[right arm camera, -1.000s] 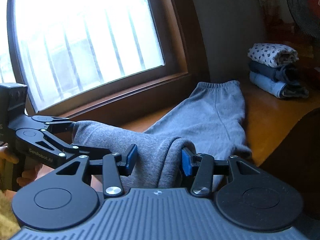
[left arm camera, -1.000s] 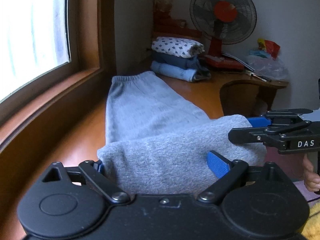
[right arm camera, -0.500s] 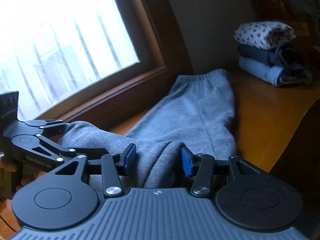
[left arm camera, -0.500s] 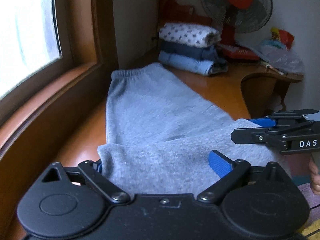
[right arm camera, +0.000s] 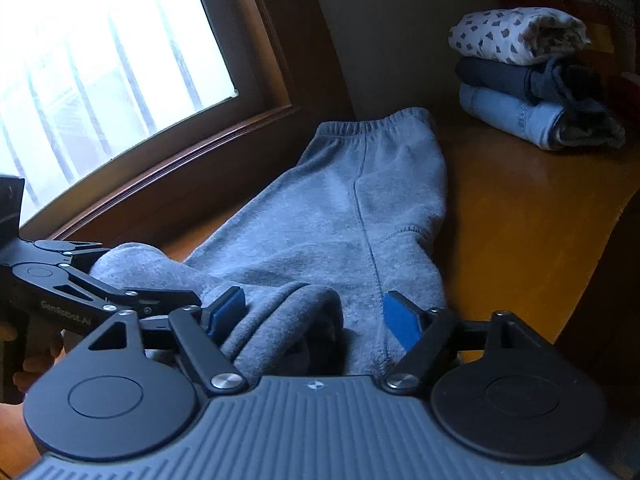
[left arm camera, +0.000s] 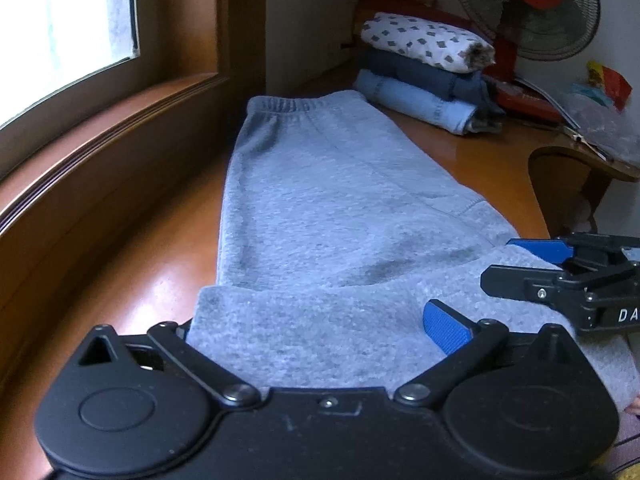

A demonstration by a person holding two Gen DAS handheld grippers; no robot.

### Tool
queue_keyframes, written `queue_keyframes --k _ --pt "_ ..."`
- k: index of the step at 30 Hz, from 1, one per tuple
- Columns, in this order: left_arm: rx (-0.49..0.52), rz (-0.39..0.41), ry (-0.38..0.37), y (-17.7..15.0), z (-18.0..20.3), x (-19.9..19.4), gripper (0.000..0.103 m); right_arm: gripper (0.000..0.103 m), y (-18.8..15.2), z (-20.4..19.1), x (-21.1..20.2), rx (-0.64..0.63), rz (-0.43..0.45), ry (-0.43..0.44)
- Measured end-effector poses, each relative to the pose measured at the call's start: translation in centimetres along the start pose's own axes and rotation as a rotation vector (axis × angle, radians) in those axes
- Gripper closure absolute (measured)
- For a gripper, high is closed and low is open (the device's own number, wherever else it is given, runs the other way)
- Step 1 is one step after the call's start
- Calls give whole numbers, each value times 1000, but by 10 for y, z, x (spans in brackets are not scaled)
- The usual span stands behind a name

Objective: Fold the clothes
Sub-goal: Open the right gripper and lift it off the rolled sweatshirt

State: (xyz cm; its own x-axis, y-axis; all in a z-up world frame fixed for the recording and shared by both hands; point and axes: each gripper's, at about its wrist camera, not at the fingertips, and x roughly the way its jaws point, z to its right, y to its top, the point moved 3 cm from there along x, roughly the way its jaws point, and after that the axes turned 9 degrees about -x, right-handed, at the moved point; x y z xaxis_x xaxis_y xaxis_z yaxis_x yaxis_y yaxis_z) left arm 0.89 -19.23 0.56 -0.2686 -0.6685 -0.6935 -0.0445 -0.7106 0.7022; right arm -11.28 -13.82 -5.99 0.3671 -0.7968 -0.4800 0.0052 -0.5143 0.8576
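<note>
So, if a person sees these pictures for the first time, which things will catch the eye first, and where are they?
First the grey sweatpants lying along the wooden table, waistband at the far end and the near end folded over between the two grippers. The right gripper has just been opening, with the fold still between its blue pads; the left gripper stands wide around the cloth. Behind, a stack of folded clothes sits by a fan, and a bright window is on the left.

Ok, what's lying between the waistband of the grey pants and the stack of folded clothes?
Nothing: in both wrist views only bare wooden tabletop separates the waistband of the grey pants from the stack of folded clothes. They look apart, not touching.
</note>
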Motion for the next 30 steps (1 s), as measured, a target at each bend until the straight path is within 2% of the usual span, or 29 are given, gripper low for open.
queue_keyframes --k 3,6,10,14,19,22,26,30 --pt "-73 -14 6 5 -4 -7 0 24 2 4 1 22 7 37" --pt "-74 11 53 10 -4 -23 0 23 6 11 -4 58 37 79" --pt "-16 60 129 10 -3 -52 0 23 18 12 -27 56 119 61" --pt "-35 98 138 1 -12 -81 0 23 26 8 -49 37 140 48" --pt "-45 89 154 -30 -23 -101 0 22 21 -13 -73 -19 89 21" --pt "-38 85 113 -51 -24 -109 0 21 8 -23 -86 -31 48 15" --pt "23 68 87 -75 -18 -109 0 21 -17 -34 -100 -33 -1 -10" --pt "83 32 51 -92 -11 -96 0 21 -39 -53 -102 -98 -86 17"
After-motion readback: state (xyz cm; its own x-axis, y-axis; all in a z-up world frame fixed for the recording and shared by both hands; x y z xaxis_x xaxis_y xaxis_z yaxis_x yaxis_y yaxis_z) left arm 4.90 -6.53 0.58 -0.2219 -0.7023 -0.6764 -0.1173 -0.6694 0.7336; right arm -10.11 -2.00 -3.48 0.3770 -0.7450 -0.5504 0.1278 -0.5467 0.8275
